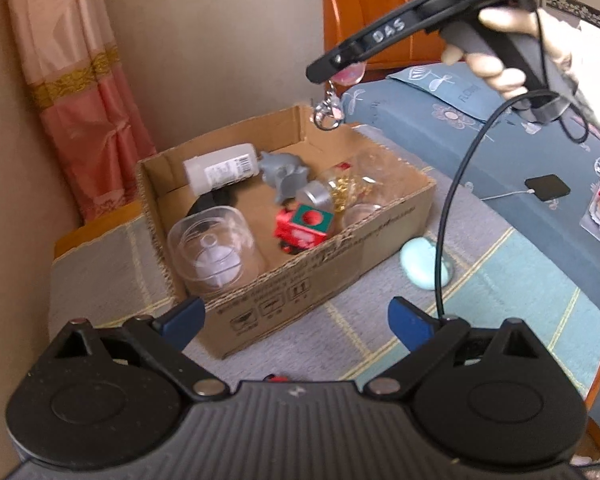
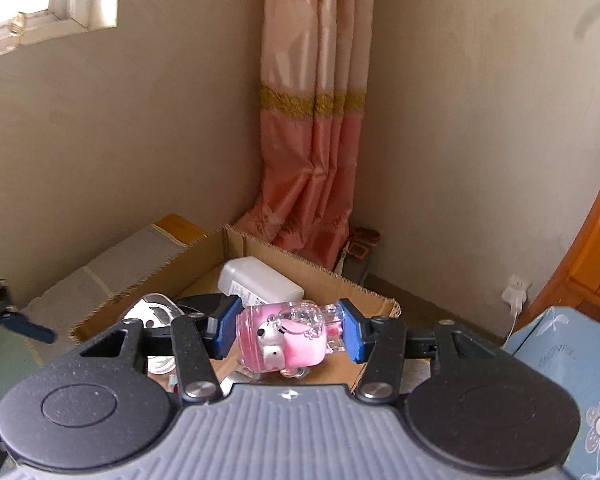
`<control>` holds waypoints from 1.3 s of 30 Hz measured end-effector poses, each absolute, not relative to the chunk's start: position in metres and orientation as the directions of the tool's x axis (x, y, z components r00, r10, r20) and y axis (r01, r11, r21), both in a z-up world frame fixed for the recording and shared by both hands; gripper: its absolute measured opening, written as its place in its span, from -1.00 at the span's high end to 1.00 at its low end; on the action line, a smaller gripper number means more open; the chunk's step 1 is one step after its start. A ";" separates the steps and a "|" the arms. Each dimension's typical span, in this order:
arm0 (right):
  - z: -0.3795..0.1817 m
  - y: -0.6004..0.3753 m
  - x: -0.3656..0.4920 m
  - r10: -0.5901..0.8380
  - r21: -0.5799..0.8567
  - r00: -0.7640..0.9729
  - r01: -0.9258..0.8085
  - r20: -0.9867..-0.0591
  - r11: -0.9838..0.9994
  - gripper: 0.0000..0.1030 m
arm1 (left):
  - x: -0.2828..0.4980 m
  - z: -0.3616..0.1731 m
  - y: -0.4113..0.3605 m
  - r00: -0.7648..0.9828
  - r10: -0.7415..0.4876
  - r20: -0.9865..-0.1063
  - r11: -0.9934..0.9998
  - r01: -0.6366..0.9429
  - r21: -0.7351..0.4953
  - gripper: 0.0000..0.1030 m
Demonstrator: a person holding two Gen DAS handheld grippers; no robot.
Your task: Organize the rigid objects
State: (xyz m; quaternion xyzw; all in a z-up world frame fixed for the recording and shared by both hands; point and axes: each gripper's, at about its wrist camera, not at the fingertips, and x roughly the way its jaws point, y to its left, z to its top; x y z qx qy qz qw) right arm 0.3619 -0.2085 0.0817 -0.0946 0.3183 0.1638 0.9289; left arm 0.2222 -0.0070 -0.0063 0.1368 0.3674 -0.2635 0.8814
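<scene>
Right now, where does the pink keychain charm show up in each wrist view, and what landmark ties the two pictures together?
Left wrist view: pink keychain charm at upper centre, clamped in the right gripper, its metal clasp dangling over the cardboard box.
Right wrist view: charm at lower centre, lying sideways between the blue pads.
Shared landmark: the white bottle in the box.

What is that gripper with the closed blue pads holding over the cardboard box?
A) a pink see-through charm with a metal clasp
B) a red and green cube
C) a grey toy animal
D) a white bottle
A: the right gripper has its pads pressed on the pink charm; the white bottle, the cube and the grey toy lie in the cardboard box.
</scene>
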 end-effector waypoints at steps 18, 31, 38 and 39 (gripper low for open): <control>0.061 -0.199 0.304 0.106 -0.111 0.749 -0.234 -0.654 0.966 -0.97 | 0.211 -0.013 0.026 0.600 -0.335 -0.726 0.899 0.434 -0.056 -0.90; 0.007 -0.205 0.218 0.046 0.034 0.701 -0.032 -0.712 0.999 -1.00 | 0.183 -0.005 0.028 0.646 -0.267 -0.716 0.929 0.370 -0.012 -0.90; -0.029 -0.191 0.197 -0.067 0.008 0.681 0.107 -0.729 0.994 -1.00 | 0.166 -0.016 0.030 0.679 -0.200 -0.706 0.952 0.306 0.025 -0.90; -0.034 -0.186 0.196 -0.070 0.008 0.678 0.111 -0.732 0.994 -1.00 | 0.164 -0.019 0.031 0.677 -0.199 -0.708 0.954 0.299 0.019 -0.90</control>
